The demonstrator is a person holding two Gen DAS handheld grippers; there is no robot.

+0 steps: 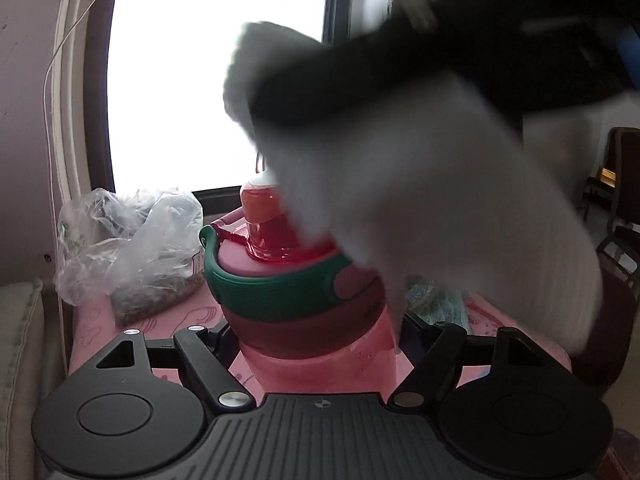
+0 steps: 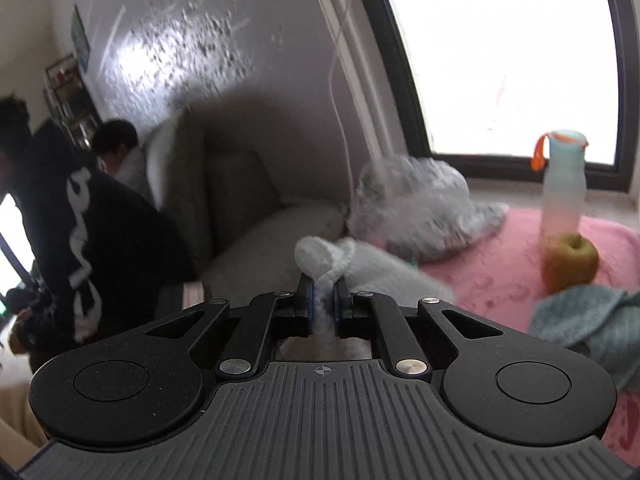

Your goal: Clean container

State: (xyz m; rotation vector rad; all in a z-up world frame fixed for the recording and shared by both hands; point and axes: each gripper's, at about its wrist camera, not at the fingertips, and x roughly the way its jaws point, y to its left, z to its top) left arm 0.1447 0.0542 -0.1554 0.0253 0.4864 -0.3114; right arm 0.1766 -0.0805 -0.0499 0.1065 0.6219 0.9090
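Observation:
A pink-red water bottle (image 1: 320, 320) with a green lid band and a translucent red spout cap stands upright on the pink tablecloth (image 1: 100, 320). My left gripper (image 1: 320, 340) is shut on its body, one finger on each side. In the left wrist view a white cloth (image 1: 420, 200) lies blurred over the right side of the lid, held from above by my right gripper (image 1: 400, 60), a dark smear. The right wrist view shows my right gripper (image 2: 323, 284) shut on the white cloth (image 2: 324, 256), which bunches out past the fingertips. The bottle is hidden there.
A crumpled plastic bag (image 1: 132, 248) sits at the table's back left by the window. An apple (image 2: 570, 258), a pale bottle with an orange strap (image 2: 564, 184) and a teal towel (image 2: 588, 320) share the table. A beige sofa (image 2: 240, 200) and two people (image 2: 80, 220) are left.

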